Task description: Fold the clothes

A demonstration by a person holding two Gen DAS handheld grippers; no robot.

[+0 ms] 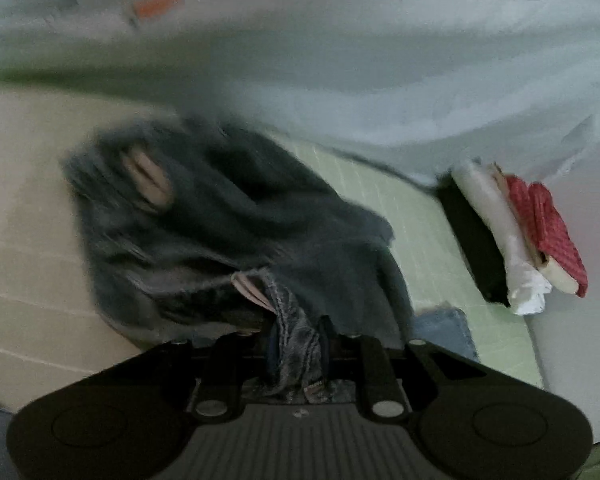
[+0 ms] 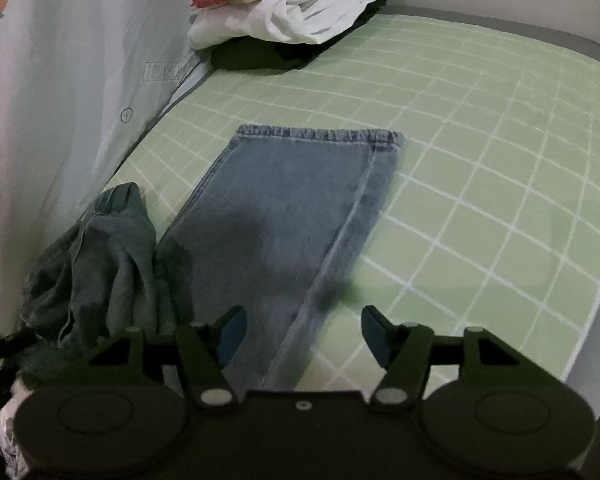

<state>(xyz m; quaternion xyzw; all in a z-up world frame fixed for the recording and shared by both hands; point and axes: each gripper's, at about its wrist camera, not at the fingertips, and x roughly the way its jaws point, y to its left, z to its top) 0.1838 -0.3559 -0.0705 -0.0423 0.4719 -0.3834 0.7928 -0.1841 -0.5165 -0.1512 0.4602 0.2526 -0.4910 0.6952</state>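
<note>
On the green checked bed (image 2: 480, 152), the left hand-held gripper (image 1: 296, 354) clamps grey jeans (image 1: 228, 232); the right hand-held gripper (image 2: 304, 330) hovers spread apart over folded blue jeans (image 2: 300, 208).

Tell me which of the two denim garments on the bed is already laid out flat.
The lighter blue jeans, spread smooth on the green checked sheet ahead of the open right gripper. The darker grey-blue jeans are bunched up, clamped by the left gripper.
</note>
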